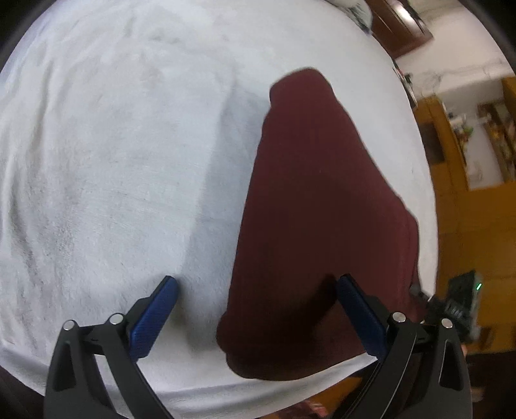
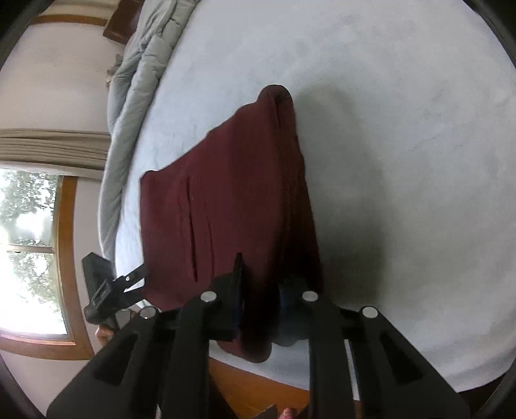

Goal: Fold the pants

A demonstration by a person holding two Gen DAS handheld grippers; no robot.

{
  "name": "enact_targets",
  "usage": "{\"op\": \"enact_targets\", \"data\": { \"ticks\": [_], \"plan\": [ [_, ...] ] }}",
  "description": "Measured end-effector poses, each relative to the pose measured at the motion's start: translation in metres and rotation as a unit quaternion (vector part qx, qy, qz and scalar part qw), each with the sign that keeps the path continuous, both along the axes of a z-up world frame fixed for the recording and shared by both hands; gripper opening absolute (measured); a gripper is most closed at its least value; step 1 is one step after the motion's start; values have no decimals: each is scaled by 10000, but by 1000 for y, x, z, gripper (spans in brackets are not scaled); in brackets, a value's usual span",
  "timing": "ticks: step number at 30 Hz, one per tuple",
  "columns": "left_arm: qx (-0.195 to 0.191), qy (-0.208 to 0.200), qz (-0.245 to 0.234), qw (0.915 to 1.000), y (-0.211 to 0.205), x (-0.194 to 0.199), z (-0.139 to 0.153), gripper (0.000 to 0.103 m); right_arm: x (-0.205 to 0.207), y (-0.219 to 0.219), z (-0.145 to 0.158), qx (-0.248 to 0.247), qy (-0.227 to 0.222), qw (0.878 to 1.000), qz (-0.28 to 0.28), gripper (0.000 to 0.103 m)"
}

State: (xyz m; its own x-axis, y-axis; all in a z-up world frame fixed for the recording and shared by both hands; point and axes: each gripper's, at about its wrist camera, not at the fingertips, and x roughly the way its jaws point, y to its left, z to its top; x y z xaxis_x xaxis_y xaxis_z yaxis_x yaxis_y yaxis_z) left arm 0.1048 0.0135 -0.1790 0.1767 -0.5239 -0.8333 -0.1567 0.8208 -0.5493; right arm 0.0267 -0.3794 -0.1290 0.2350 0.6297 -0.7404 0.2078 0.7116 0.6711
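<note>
Pants (image 2: 225, 206) clamped by right hand-held gripper (image 2: 258, 290); left hand-held gripper (image 1: 258, 296) spread wide; duvet (image 2: 135, 80) bunched beyond.

I see a bed (image 1: 113, 161) under a white fuzzy cover, rumpled with a few faint grey marks. A grey quilt (image 2: 138, 74) is bunched along its far edge, near a dark wood headboard (image 2: 117, 30). There's a wood-framed window (image 2: 32, 251) with trees outside and a beige blind (image 2: 51, 145) above it. On the other side I see yellow-orange wood cabinets (image 1: 467, 225) and a cluttered shelf (image 1: 496, 135), blurred.
</note>
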Motion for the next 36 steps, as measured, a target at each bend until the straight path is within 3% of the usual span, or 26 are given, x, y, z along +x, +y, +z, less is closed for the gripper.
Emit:
{"op": "enact_targets", "data": {
  "ticks": [4,6,9,13,17,19,20,23,25,30,33,36],
  "plan": [
    [-122,-31,-283,9995,-6,16,-4,99,-3,0,14,-149,-221,9995,170,36],
    [-173,86,-369,9991,-9,24,-10,99,-5,-3,20,-147,-346,9992,139,51],
    [-518,146,-444,9976,-11,36,-10,99,-8,-12,26,-72,-446,9990,25,55],
    [-1469,189,-575,9873,-20,47,-7,98,-10,-26,24,-108,-441,9990,-34,55],
    [-1527,316,-749,9849,-30,53,-18,97,-9,-28,18,-58,-381,9992,-85,55],
    [-1414,398,-847,9855,-34,50,-23,94,-8,-33,13,-93,-323,9993,-141,60],
    [-1251,407,-1002,9862,-37,49,-24,93,-9,-36,12,-110,-299,9994,-167,66],
    [-827,395,-1490,9846,-44,49,-28,89,-4,-39,3,-95,-216,9995,-186,70],
    [-857,444,-1467,9845,-42,49,-29,88,1,-39,-5,-116,-114,9998,-85,72],
    [-803,407,-1559,9837,-33,41,-13,74,11,-34,-16,-21,-85,9997,206,76],
    [-824,282,-1678,9820,-32,35,-5,73,14,-31,-20,80,-122,9993,342,78],
    [-859,500,-1581,9824,-37,38,-13,79,19,-26,-29,277,-79,9987,421,80]
  ]
}}
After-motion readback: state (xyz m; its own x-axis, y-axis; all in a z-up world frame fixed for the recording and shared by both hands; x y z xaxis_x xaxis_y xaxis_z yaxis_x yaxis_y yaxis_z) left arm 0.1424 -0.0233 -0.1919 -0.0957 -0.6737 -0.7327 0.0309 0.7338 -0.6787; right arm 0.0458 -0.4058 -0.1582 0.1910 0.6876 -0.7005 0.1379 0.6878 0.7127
